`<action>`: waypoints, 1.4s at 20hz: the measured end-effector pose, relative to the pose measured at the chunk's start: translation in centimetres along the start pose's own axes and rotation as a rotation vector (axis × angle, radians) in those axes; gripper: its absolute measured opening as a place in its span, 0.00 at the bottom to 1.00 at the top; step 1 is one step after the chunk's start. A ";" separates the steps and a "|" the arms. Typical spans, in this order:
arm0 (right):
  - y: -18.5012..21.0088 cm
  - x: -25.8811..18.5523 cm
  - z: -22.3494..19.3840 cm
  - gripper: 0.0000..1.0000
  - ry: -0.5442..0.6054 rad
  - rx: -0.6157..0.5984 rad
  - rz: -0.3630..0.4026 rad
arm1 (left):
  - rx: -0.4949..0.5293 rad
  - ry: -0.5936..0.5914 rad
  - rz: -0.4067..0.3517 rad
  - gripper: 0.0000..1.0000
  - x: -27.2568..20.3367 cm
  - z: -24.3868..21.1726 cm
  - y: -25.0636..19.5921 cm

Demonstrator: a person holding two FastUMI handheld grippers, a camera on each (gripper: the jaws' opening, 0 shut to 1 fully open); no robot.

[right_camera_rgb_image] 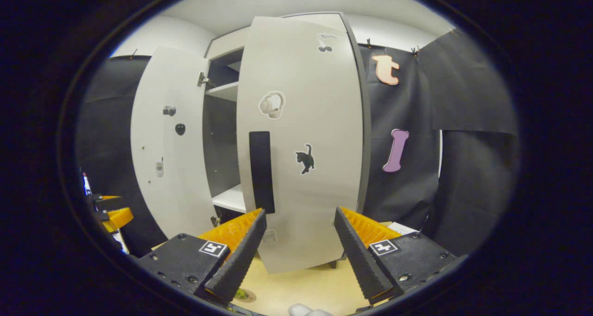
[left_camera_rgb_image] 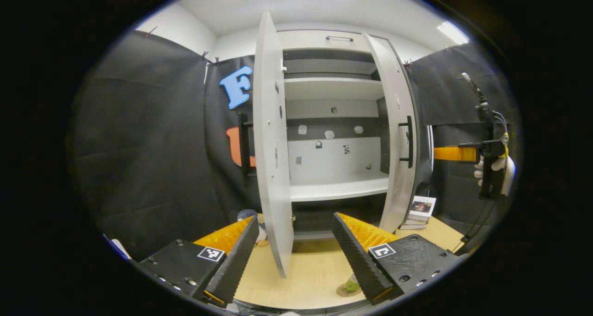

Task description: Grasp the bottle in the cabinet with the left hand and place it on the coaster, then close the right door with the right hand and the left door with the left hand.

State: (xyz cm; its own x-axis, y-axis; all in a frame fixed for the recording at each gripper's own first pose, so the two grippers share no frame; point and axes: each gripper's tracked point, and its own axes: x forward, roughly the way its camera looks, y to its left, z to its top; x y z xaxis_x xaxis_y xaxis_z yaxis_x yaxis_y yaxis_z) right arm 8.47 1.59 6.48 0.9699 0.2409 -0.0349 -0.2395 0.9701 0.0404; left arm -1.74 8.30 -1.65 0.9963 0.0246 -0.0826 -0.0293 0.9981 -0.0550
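Right door (right_camera_rgb_image: 301, 144), half open, tall edge upright, directly ahead of right gripper (right_camera_rgb_image: 299, 253), fingers apart and empty; left gripper (left_camera_rgb_image: 292, 255) likewise spread, facing left door (left_camera_rgb_image: 271, 144).

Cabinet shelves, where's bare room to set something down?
The lower shelf between the two open doors looks bare, and so does the upper shelf. The tabletop is tighter: the left door swings over it.
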 end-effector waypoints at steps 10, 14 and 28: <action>2.8 -6.1 -4.5 0.98 0.038 -0.046 -0.063 | 0.058 -0.042 0.102 0.97 3.4 2.8 9.9; 3.8 -7.9 -7.1 0.98 0.081 -0.041 -0.079 | 0.092 -0.059 0.142 0.97 6.5 4.6 13.7; 2.6 -10.5 -10.5 0.98 0.154 0.021 -0.141 | 0.115 -0.061 0.169 0.94 12.7 6.8 16.2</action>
State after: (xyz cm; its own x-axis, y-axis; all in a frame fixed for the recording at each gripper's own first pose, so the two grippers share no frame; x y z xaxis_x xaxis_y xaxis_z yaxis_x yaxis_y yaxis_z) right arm -2.82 1.92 -3.50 0.9752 0.1060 -0.1941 -0.0991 0.9941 0.0449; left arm 11.03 25.21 3.21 0.9811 0.1924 -0.0205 -0.1906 0.9793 0.0687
